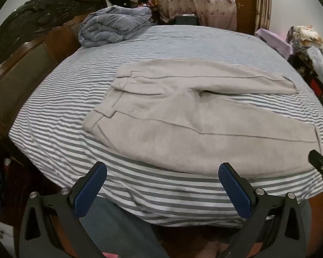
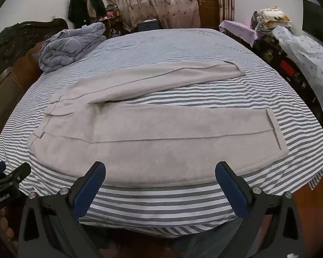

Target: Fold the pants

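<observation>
Across mid-frame, the pants point(image 1: 183, 116) lie flat on the striped bed point(image 1: 64, 99).
Both my claws gape wide and hold nothing: left gripper point(image 1: 162, 172) and right gripper point(image 2: 160, 171) hover at lower frame, just short of the near leg.
</observation>
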The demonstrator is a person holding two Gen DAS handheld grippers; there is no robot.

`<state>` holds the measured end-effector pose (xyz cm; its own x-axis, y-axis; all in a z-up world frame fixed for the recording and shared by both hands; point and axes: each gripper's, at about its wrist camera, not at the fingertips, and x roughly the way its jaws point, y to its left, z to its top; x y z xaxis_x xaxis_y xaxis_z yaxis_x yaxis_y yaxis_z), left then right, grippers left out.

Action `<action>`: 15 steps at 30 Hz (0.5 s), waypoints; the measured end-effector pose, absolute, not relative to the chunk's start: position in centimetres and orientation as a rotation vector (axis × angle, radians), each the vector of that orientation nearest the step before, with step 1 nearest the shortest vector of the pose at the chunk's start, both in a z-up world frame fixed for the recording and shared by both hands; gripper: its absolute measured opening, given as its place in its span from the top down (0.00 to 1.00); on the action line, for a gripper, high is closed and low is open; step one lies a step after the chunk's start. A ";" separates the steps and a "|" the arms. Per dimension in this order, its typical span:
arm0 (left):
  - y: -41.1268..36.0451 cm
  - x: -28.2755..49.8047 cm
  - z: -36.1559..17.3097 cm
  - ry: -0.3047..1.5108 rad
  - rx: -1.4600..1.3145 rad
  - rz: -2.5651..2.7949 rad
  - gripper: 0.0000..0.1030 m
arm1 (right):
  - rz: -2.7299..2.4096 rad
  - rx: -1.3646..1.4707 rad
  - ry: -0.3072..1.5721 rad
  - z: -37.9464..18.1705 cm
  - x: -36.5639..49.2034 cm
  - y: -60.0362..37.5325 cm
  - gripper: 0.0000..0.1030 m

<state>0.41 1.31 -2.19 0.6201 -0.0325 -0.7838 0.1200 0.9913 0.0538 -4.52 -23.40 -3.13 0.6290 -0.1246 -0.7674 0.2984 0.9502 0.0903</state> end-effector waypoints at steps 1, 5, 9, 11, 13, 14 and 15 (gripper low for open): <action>1.2 0.5 -2.1 0.900 0.104 -0.082 0.00 | -0.244 0.221 0.858 -3.2 -4.5 -23.5 0.02; 1.1 0.8 -2.4 0.916 0.103 -0.084 0.00 | -0.245 0.229 0.856 -3.3 -4.6 -23.5 0.02; 1.3 0.6 -2.3 0.887 0.069 -0.096 0.00 | -0.243 0.240 0.861 -3.5 -4.6 -23.7 0.02; 1.3 0.5 -2.1 0.868 0.065 -0.104 0.00 | -0.242 0.242 0.862 -3.5 -4.6 -23.7 0.02; 1.2 0.5 -2.1 0.867 0.074 -0.110 0.00 | -0.241 0.243 0.864 -3.5 -4.6 -23.7 0.02; 1.1 0.5 -2.1 0.870 0.075 -0.111 0.00 | -0.239 0.244 0.864 -3.6 -4.6 -23.7 0.02; 1.1 0.5 -2.1 0.867 0.070 -0.114 0.00 | -0.239 0.243 0.864 -3.6 -4.6 -23.7 0.02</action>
<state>0.47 1.12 -2.06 0.6412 -0.0716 -0.7640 0.1287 0.9916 0.0151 -4.59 -23.70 -3.57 0.6260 -0.1083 -0.7722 0.3034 0.9461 0.1133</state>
